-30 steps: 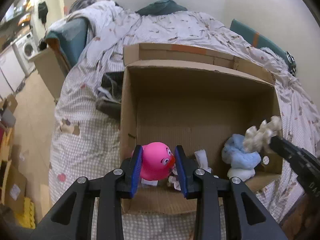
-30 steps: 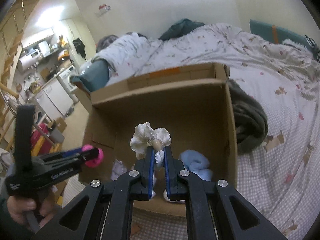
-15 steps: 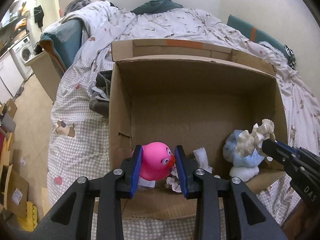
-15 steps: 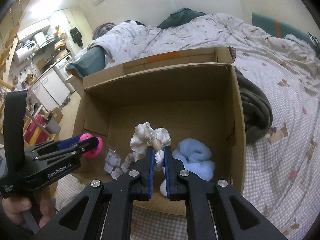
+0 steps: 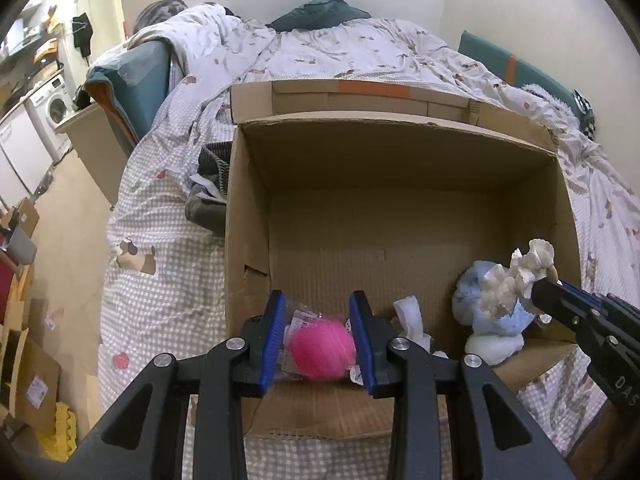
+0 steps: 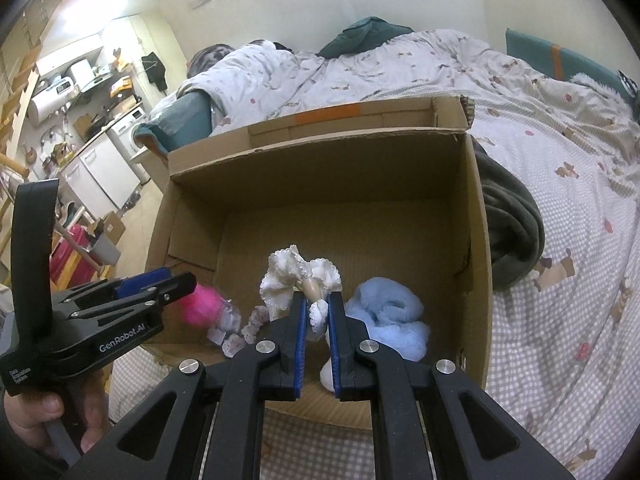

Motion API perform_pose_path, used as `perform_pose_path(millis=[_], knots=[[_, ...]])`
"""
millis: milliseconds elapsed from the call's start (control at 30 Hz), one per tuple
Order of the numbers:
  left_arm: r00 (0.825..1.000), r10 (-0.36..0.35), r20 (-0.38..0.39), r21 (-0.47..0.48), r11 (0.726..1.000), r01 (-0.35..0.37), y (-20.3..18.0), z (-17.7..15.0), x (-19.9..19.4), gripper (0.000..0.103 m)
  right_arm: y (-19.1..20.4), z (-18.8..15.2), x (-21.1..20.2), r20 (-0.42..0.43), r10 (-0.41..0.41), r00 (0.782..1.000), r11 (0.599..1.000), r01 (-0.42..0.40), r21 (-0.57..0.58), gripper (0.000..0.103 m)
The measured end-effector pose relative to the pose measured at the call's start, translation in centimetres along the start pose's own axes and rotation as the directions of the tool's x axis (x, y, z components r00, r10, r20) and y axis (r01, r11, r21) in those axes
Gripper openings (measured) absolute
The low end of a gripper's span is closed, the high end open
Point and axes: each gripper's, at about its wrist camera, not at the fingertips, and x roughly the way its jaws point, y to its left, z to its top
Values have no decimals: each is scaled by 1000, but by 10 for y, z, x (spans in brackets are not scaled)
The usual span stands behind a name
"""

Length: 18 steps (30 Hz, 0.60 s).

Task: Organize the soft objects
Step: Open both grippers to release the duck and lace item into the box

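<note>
An open cardboard box (image 5: 400, 216) (image 6: 320, 184) stands on the bed. My left gripper (image 5: 318, 312) is open over its near left corner; the pink plush ball (image 5: 322, 350) (image 6: 202, 308) is blurred below and between the fingers, loose inside the box. My right gripper (image 6: 318, 306) is shut on a white frilly doll (image 6: 298, 280) (image 5: 520, 276) and holds it inside the box above a light blue plush (image 6: 390, 320) (image 5: 488, 312). Small white frilly pieces (image 6: 240, 332) lie on the box floor.
A dark grey blanket (image 6: 512, 232) lies against the box's right side, and dark clothes (image 5: 210, 188) against its left. The checked quilt (image 6: 560, 280) covers the bed. Cardboard and a washing machine (image 5: 56, 104) stand on the floor to the left.
My left gripper has opened and the pink plush ball has dropped from it into the box. Both grippers have moved closer over the box. The right still holds the doll.
</note>
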Motion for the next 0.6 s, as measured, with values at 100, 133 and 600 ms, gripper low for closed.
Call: perform_pose_path(millis=[100, 133, 600], knots=[[1000, 9, -4, 9, 1000, -9, -2, -1, 0, 43, 0, -1, 0, 0, 3, 1000, 1000, -3, -4, 11], [1000, 13, -1, 11, 1000, -13, -2, -1, -1, 49, 0, -1, 0, 0, 4, 1000, 1000, -4, -2, 11], [1000, 29, 12, 43, 999, -29, -9, 1, -3, 61, -4, 1, 3, -14, 3, 1000, 1000, -3, 29, 29]])
